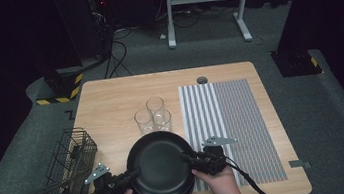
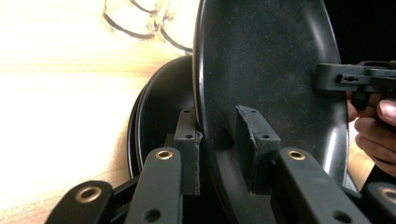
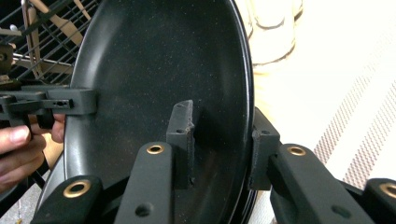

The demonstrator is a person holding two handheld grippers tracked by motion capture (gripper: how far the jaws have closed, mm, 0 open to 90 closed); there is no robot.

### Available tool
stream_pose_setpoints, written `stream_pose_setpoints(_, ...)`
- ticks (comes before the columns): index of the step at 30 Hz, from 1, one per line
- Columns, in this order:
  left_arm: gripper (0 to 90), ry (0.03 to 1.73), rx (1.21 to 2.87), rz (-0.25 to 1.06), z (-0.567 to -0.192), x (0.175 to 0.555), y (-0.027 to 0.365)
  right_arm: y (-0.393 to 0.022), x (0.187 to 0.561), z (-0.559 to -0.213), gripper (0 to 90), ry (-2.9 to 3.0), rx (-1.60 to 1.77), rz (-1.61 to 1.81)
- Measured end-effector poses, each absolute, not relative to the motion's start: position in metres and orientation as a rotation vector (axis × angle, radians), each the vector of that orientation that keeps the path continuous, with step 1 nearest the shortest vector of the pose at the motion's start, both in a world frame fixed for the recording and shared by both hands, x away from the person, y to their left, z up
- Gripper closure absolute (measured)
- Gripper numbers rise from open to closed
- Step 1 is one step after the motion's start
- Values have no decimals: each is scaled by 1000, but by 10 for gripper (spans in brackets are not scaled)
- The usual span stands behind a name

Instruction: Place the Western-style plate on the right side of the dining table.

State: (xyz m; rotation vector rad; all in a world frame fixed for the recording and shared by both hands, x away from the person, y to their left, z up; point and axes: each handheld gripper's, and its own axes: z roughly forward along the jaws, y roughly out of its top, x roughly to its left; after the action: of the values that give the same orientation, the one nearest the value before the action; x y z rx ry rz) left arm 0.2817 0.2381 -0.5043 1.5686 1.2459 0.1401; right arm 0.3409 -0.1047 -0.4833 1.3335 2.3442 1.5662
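Grippers (image 1: 134, 173) (image 1: 186, 156) clamped on opposite rims of top black plate (image 1: 161, 163): lift level, evenly, clear of 3 glasses (image 1: 153, 115).

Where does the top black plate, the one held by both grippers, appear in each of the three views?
High view: the top black plate sits low at centre, above another plate, between the two grippers.
Left gripper view: it stands on edge at centre and right, rim between the jaws.
Right gripper view: it stands at centre and left, rim between the jaws.
Shared landmark: the drinking glasses.
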Motion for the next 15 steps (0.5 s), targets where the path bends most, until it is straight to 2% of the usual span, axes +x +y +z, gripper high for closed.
stream_pose_setpoints(15, 743, 1240, 1502, 237, -485, 286, 233, -108, 356, -471, 718, 2280, 1263, 1726)
